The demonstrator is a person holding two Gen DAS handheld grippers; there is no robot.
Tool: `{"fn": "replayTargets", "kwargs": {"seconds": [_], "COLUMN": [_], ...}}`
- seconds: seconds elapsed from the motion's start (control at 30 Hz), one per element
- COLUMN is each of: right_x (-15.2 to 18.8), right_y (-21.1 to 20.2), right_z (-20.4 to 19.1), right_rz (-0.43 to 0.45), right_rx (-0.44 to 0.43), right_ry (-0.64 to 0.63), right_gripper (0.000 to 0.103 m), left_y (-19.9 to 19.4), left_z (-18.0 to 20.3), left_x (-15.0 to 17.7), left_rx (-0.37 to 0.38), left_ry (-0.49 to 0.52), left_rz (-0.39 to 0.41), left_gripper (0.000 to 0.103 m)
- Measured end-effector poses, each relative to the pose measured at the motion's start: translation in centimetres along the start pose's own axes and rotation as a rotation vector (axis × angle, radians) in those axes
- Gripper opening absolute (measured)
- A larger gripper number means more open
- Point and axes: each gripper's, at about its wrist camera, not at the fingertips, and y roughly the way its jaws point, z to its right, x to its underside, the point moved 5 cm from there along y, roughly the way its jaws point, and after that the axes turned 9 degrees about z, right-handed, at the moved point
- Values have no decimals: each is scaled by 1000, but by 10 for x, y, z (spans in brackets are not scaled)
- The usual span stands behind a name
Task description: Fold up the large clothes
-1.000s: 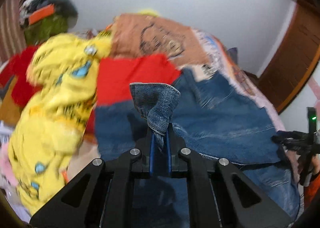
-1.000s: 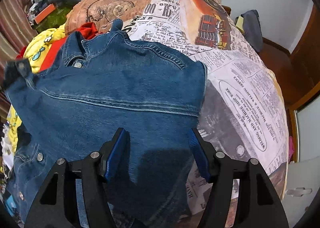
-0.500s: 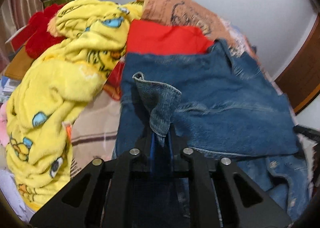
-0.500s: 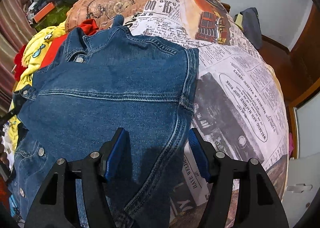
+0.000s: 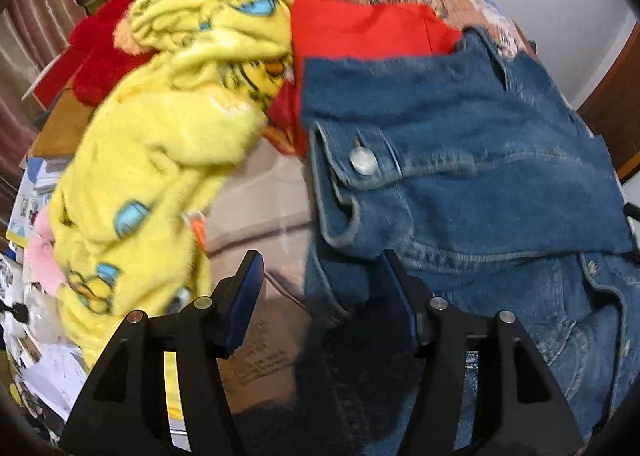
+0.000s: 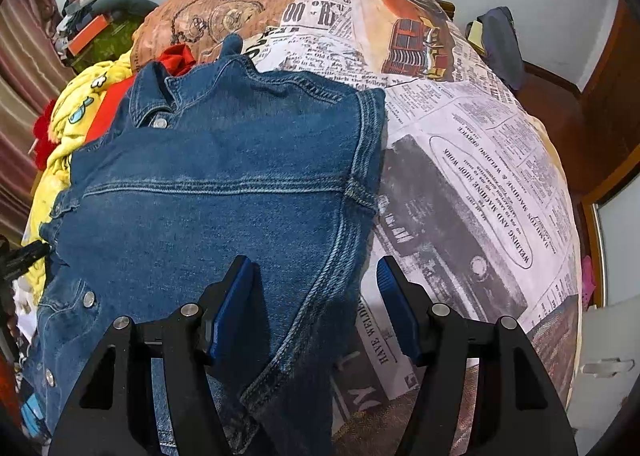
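One denim jacket (image 6: 224, 191) lies spread on the bed (image 6: 472, 183), back side up, collar at the far end, its right edge folded in along a seam; one buttoned cuff (image 5: 356, 167) rests on its left side, sleeve folded across the body; the left gripper (image 5: 320, 288) hangs just above that sleeve, angled steeply down, its jaws having just been opening and now parted, denim beneath them but not pinched; the right gripper (image 6: 316, 288) hovers over the jacket's near right edge, also tilted steeply down, jaws apart, nothing clamped; left of the jacket lie one red garment (image 5: 360, 31) and one fluffy yellow blanket (image 5: 168, 127) with cartoon print; the bed wears a newspaper-print cover; no containers show.
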Motion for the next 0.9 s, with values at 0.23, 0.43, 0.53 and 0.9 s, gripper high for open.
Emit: {"fn": "replayTargets", "kwargs": {"seconds": [0.23,0.43,0.53,0.9], "right_x": [-22,-41,-46,-66], "right_y": [-7,8,24,73], "right_z": [13,28,36,43], "right_rz": [47,42,17,4], "right_rx": [-1,1,-10,-90], "right_ry": [33,73,100,181], "right_gripper": [61,61,61,50], "left_y": [-5,37,62,110], "left_z": [-16,-17,-15,-7], "left_x": [-56,-86,-93,-108], "left_rx": [54,81,94,130], "left_ry": [-49,-82,-90,-95], "left_rz": [77,41,13,1], "left_gripper": [59,59,59,32]}}
